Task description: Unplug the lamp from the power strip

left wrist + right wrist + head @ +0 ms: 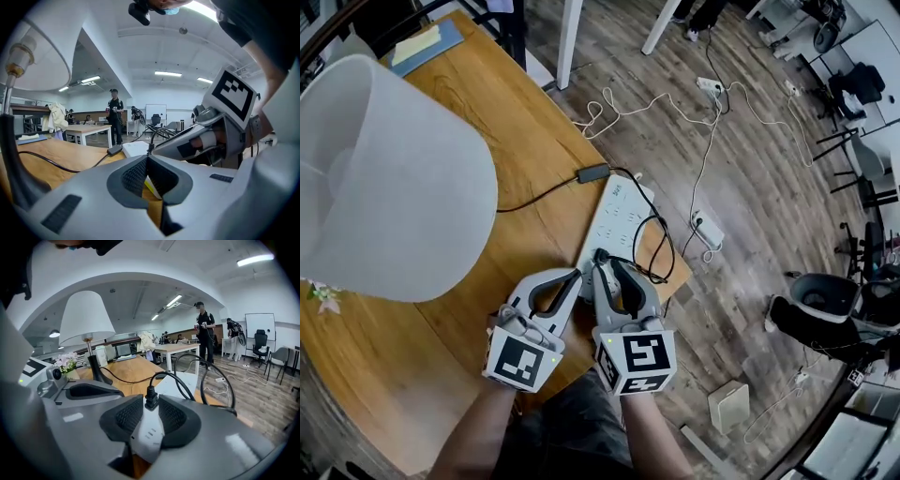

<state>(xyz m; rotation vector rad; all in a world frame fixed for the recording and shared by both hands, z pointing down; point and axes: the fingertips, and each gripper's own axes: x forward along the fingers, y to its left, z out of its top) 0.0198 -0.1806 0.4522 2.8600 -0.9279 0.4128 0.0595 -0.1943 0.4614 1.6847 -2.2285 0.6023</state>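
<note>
So the power strip [619, 211] sits on the table [516, 141], close to its right edge. The lamp [384, 178] is well off to the strip's left, and the flowers [323, 298] are even further left. The cable box [592, 173] lies just past the strip's far end, with the notebook [427, 45] way beyond, at the far corner. The plug [151, 401] is in the strip's near end, and the cable [672, 246] loops along the strip's right side. The right gripper [604, 265] lies over that near end, the left gripper [577, 276] just left of it. A second strip [708, 230] lies on the floor to the right.
</note>
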